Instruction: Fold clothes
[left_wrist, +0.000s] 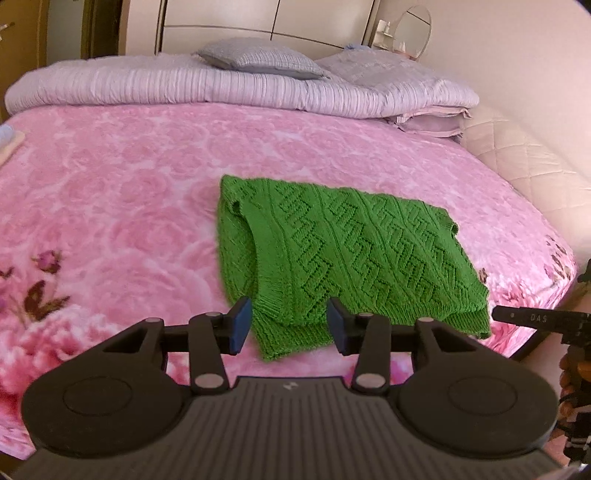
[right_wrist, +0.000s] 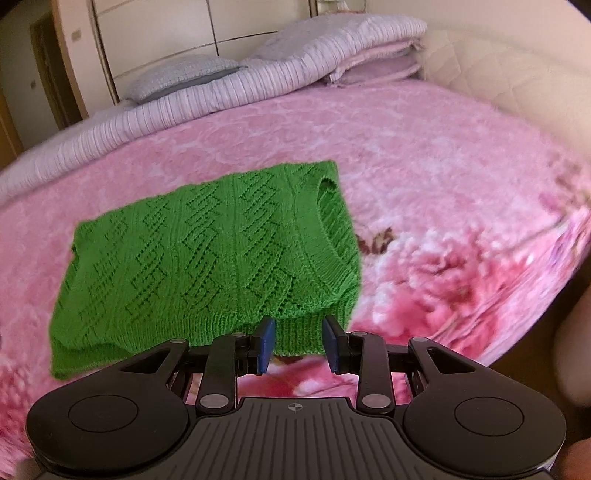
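A green knit sweater (left_wrist: 332, 254), folded over on itself, is laid flat on the pink floral blanket (left_wrist: 122, 206) of the bed, near the bed's front edge, with a lilac duvet (left_wrist: 221, 88) and a grey pillow (left_wrist: 258, 59) piled at the far end. The left gripper (left_wrist: 290, 326) is held wide open, its blue pads either side of the sweater's near ribbed hem, nothing clamped. The right gripper (right_wrist: 298, 341) is seen narrower but open, just before the hem's near corner, nothing held.
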